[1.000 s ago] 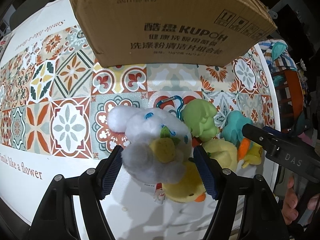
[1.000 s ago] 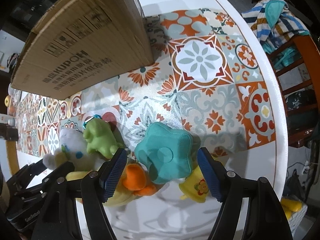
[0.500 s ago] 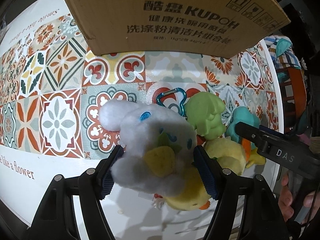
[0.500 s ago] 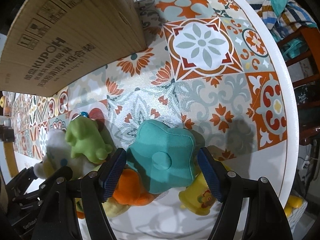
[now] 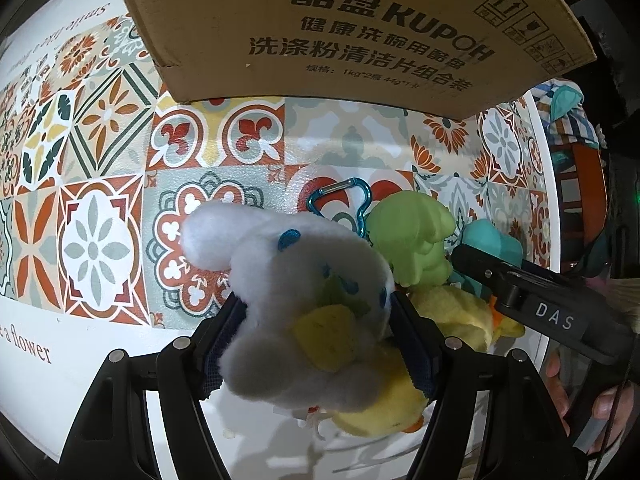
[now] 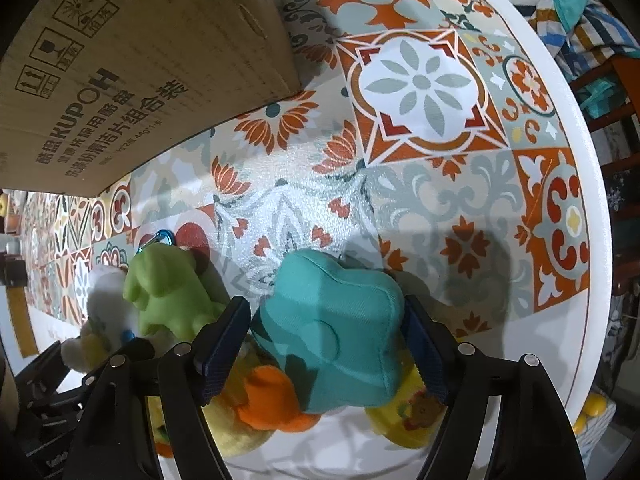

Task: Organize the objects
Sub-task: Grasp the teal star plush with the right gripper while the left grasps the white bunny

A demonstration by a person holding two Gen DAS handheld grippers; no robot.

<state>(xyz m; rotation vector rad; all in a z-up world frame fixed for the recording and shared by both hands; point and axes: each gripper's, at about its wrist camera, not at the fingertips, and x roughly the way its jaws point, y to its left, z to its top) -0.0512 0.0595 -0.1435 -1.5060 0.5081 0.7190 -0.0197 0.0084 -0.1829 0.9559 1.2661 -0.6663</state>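
White fluff fills the left gripper (image 5: 316, 340): its jaws squeeze the bunny (image 5: 296, 304). The right gripper (image 6: 326, 354) has its jaws tight on the teal toy (image 6: 336, 332). Both toys sit near the worktop (image 6: 440, 208) front edge, beside the green toy (image 6: 168, 300) and duck (image 5: 452, 312). The box (image 5: 360, 28) waits at the back. Nothing looks packed yet, I think.

Both grippers are matte black plastic with angular forked arms, round silver screw heads at the joints and ribbed dark blue pads (image 5: 412, 344) lining the fingers. The right gripper (image 5: 552, 312), at three o'clock, bears white "DAS" lettering; bare fingers (image 5: 560, 388) wrap its handle
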